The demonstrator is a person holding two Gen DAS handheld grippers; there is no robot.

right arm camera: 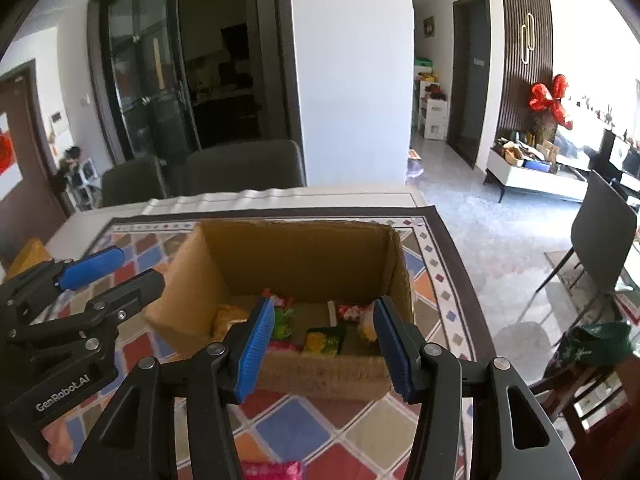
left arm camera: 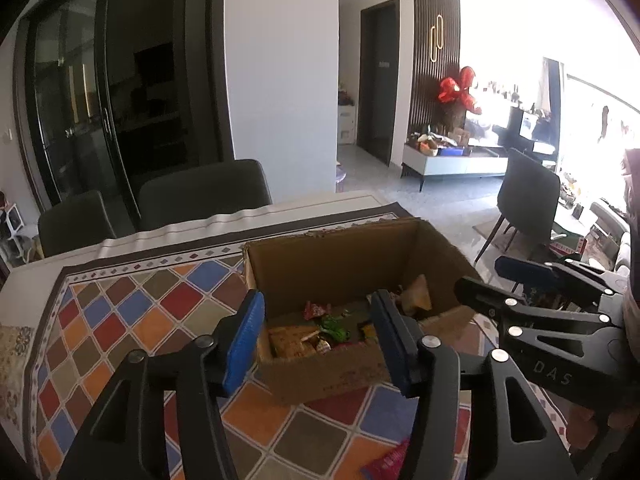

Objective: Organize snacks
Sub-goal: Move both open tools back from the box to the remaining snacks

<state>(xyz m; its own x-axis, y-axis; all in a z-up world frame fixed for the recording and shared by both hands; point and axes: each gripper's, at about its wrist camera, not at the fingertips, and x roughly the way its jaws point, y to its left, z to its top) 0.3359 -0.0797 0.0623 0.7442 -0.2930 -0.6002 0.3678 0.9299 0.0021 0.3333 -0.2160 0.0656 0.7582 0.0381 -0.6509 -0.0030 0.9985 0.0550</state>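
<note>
Cardboard fills the middle of both views: an open brown box (left arm camera: 344,264) stands on your worktop (right arm camera: 280,424), which is covered by a cloth of red, blue, orange and olive diamonds.

In the left wrist view, your left gripper (left arm camera: 316,338) sits at the bottom centre, its blue-padded jaws partly open with nothing between them. The box lies just beyond the fingertips, its near wall showing in the gap between the jaws. Loose snack packets (left arm camera: 316,330) lie on the box floor: red, green and yellow wrappers. Another red packet (left arm camera: 386,462) lies on the cloth at the bottom edge, outside the box, below the gripper's right finger.

Your right gripper (left arm camera: 486,278) enters that view from the right edge, level with the box's right wall.

In the right wrist view, your right gripper (right arm camera: 322,346) is at the bottom centre, jaws partly open and holding nothing. The box (right arm camera: 296,256) again sits just past the fingertips, framed between them, with snack packets (right arm camera: 324,340) visible inside: yellow-green in a dark tray, red and white, and orange at the left. A pink packet (right arm camera: 272,470) lies on the cloth at the bottom edge, below the gripper.

Your left gripper (right arm camera: 120,270) reaches in from the left edge of that view, beside the box's left wall, jaws apart and empty.
</note>
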